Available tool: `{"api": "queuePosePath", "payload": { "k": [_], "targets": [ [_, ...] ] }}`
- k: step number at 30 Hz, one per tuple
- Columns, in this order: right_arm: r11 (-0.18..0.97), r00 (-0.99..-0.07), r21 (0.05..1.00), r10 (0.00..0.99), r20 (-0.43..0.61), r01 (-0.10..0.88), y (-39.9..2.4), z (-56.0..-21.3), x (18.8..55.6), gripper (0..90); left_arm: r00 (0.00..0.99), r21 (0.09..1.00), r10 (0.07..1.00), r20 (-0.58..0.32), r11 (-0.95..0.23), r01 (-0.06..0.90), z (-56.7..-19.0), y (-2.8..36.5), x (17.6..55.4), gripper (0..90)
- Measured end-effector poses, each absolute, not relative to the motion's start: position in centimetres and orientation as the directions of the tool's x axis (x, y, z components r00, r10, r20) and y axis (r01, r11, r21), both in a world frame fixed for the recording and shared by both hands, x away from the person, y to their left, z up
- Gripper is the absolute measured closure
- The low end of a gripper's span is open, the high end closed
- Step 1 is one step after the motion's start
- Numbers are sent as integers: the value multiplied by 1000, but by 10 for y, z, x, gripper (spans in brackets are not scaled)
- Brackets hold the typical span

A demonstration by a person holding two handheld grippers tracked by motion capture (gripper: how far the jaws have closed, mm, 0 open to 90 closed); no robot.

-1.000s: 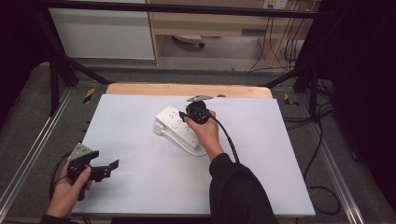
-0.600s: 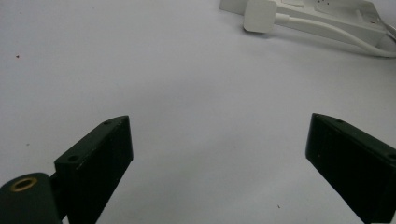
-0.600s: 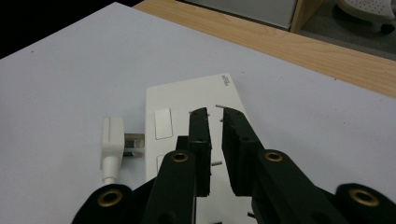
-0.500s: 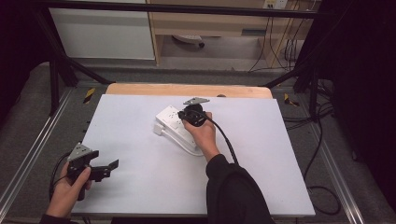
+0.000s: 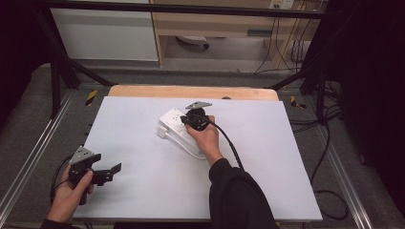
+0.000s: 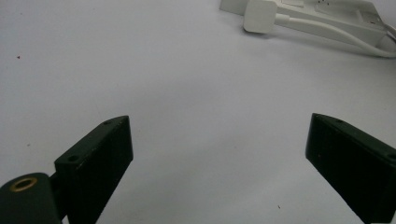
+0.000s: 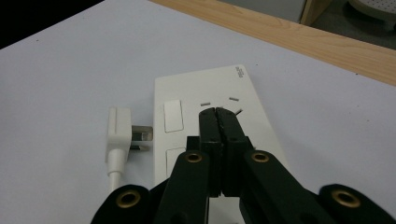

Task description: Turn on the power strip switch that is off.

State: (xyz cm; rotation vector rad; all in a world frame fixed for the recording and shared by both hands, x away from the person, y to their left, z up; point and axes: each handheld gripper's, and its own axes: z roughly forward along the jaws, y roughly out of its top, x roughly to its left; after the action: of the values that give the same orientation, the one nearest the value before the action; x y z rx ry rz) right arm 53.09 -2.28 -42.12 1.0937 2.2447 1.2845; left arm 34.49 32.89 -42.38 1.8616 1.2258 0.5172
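White sheeting covers the table [image 5: 143,143], with a wooden strip along its far edge and dark floor and cables beyond. Near the middle of the sheet a white power strip [image 7: 210,107] is seen lying flat, its white plug [image 7: 119,128] resting on the sheet just beside one long side, the prongs pointing at the strip's edge. The right gripper [image 7: 217,114] is held over the strip's face with its jaws pressed together, having just been closing, and nothing is caught between them; the tips lie close by a socket's slots, though contact cannot be told. The left gripper [image 6: 217,154] is kept well apart near the sheet's front left corner, its jaws spread wide over bare sheet. Trouble is to be expected if the closed tips are pushed down or sideways: the light strip, steadied by nothing, could be slid or pivoted, the plug nudged away, or a tip jammed in a slot.
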Motion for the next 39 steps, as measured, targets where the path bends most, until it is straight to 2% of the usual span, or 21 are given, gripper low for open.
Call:
{"api": "queuePosePath", "payload": {
  "k": [21, 39],
  "targets": [
    [326, -673, 834, 736, 72, 445, -12, -437, 522, 900, 442, 812, 892, -98, -185, 554, -424, 329, 345, 75],
    [299, -660, 839, 746, 91, 454, -24, -444, 516, 900, 440, 812, 893, -97, -185, 554, -424, 329, 345, 75]
  ]
}}
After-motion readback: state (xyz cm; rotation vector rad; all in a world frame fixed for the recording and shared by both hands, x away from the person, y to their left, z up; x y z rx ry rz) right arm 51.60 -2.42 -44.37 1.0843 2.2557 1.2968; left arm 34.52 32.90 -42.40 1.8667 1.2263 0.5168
